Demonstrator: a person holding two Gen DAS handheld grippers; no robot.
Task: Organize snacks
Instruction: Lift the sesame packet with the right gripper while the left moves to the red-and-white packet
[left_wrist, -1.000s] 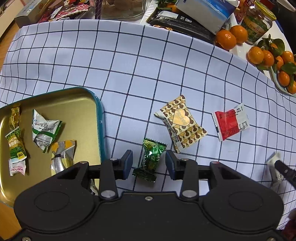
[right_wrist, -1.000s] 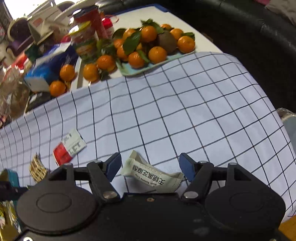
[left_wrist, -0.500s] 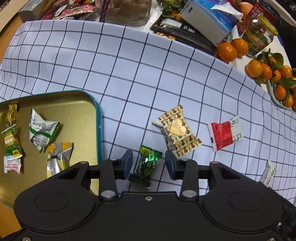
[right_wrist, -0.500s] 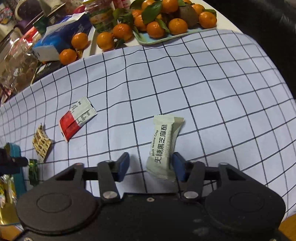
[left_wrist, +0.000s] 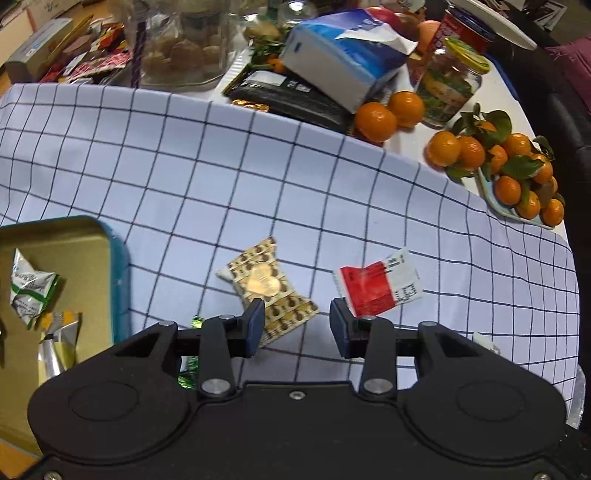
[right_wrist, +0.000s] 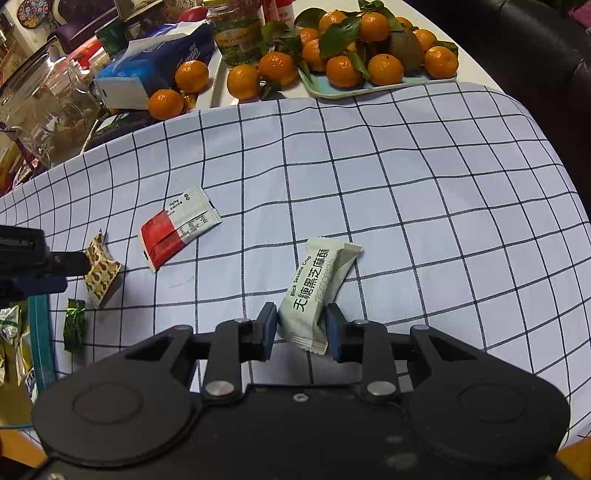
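My left gripper (left_wrist: 297, 328) is open and empty above the checked cloth, between the gold heart-patterned snack (left_wrist: 269, 284) and the red-and-white packet (left_wrist: 376, 286). The green candy (left_wrist: 188, 376) lies mostly hidden under its left finger. My right gripper (right_wrist: 301, 330) is shut on the pale black sesame crisp bar (right_wrist: 314, 291), lifted off the cloth. The gold tin with a teal rim (left_wrist: 118, 280) at the left holds several wrapped snacks. In the right wrist view the red packet (right_wrist: 177, 229), gold snack (right_wrist: 99, 271) and green candy (right_wrist: 74, 325) lie left.
Behind the cloth stand a glass jar (left_wrist: 181, 44), a blue tissue pack (left_wrist: 343, 59), a lidded jar (left_wrist: 454, 81), loose mandarins (left_wrist: 388, 110) and a tray of mandarins (right_wrist: 369, 51). The cloth's right edge drops off the table (right_wrist: 554, 184).
My left gripper has moved right, off the green candy, which stays on the cloth. My right gripper has closed on the sesame bar and lifted it.
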